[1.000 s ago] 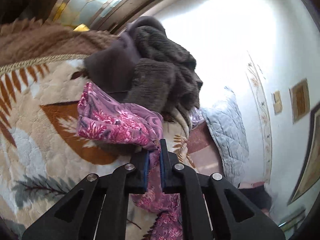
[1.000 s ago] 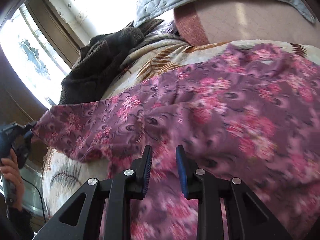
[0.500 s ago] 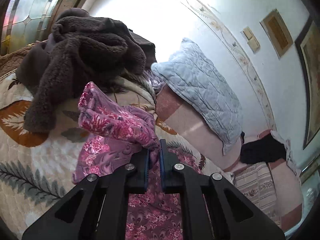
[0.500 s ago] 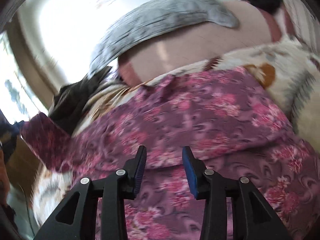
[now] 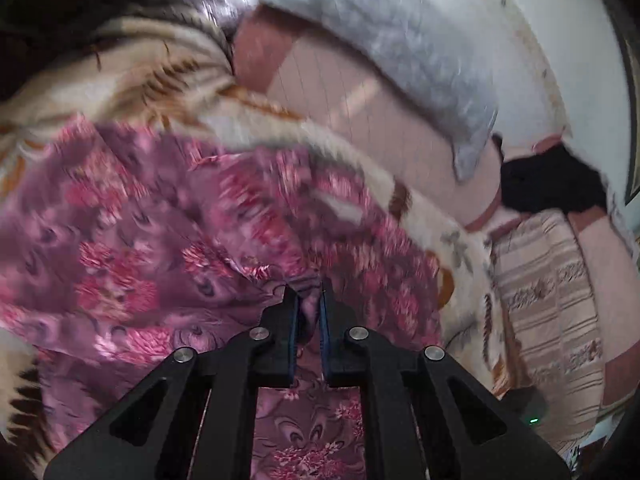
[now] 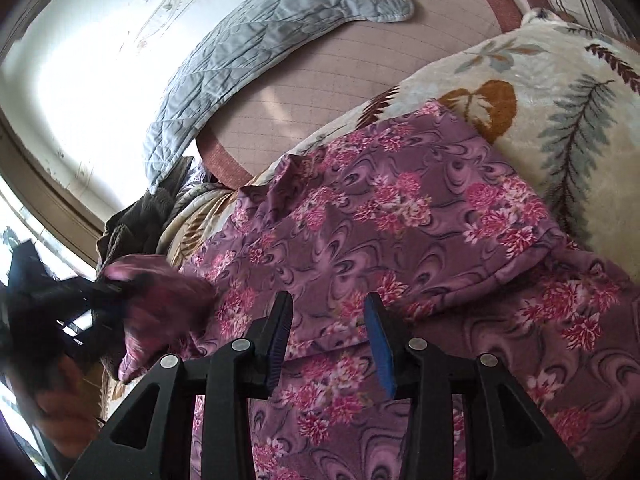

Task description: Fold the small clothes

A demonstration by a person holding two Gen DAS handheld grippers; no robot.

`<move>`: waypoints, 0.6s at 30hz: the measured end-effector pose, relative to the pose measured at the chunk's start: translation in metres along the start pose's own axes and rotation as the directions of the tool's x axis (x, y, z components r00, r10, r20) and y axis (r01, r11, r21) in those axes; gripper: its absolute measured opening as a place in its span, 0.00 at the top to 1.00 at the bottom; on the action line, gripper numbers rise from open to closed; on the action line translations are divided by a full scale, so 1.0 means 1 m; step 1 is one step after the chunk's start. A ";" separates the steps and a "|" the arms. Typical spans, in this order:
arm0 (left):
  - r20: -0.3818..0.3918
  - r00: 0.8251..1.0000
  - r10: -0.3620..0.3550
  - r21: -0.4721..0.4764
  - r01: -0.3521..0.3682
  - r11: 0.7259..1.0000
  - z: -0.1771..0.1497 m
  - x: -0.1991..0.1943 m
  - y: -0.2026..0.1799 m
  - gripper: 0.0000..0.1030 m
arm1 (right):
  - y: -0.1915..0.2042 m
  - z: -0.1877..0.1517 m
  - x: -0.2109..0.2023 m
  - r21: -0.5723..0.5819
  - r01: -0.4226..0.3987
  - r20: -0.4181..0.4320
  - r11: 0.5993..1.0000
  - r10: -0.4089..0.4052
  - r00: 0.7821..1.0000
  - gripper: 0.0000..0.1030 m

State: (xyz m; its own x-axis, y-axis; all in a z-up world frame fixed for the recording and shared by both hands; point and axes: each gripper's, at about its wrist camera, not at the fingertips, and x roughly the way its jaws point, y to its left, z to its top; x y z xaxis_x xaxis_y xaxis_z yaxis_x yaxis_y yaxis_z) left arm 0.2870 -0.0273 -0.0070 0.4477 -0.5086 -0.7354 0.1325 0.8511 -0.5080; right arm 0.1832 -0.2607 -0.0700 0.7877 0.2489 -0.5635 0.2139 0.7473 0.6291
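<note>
Moved: your left gripper (image 5: 308, 292), clamped on floral garment (image 6: 400, 216), now over it | right gripper (image 6: 328, 304) jaws just widened, holding nothing | risk: pinched edge slips, fold bunches

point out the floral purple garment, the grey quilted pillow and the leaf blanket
floral purple garment (image 6: 400, 216): right wrist view, flat middle of the cloth
grey quilted pillow (image 6: 256, 48): right wrist view, quilted middle
leaf blanket (image 6: 568, 92): right wrist view, cream part by the fern print
</note>
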 end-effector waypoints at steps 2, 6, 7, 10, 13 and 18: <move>-0.045 0.999 0.021 0.004 -0.021 1.000 -0.011 0.020 -0.002 0.93 | -0.002 0.001 0.001 0.001 0.005 -0.006 1.000 -0.005 1.000 0.62; -0.105 0.994 0.041 0.017 -0.040 0.999 -0.022 0.031 0.002 0.80 | -0.003 0.000 0.006 -0.008 0.020 -0.021 1.000 -0.020 1.000 0.63; -0.124 0.992 0.020 0.002 -0.019 1.000 -0.024 0.028 0.006 0.71 | -0.002 -0.001 0.006 -0.012 0.023 -0.021 1.000 -0.023 1.000 0.63; -0.120 0.990 -0.077 -0.072 0.069 0.995 -0.031 0.005 0.028 0.60 | 0.001 -0.003 0.005 -0.034 0.031 -0.012 0.999 -0.031 0.999 0.63; -0.047 0.988 -0.146 -0.149 0.138 0.979 -0.040 -0.028 0.062 0.52 | 0.008 -0.004 0.002 -0.060 0.026 0.002 0.998 -0.026 1.000 0.61; 0.053 0.986 -0.156 -0.294 0.165 0.941 -0.040 -0.048 0.121 0.50 | 0.044 -0.017 -0.005 -0.158 -0.107 0.033 0.982 0.114 0.993 0.41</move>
State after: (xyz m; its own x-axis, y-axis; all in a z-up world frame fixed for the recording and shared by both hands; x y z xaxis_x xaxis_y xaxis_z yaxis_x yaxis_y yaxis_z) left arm 0.2463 0.0951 -0.0514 0.4680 -0.6274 -0.6224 -0.0619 0.6792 -0.7313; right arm 0.1787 -0.2189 -0.0481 0.8253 0.3120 -0.4707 0.0341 0.8045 0.5930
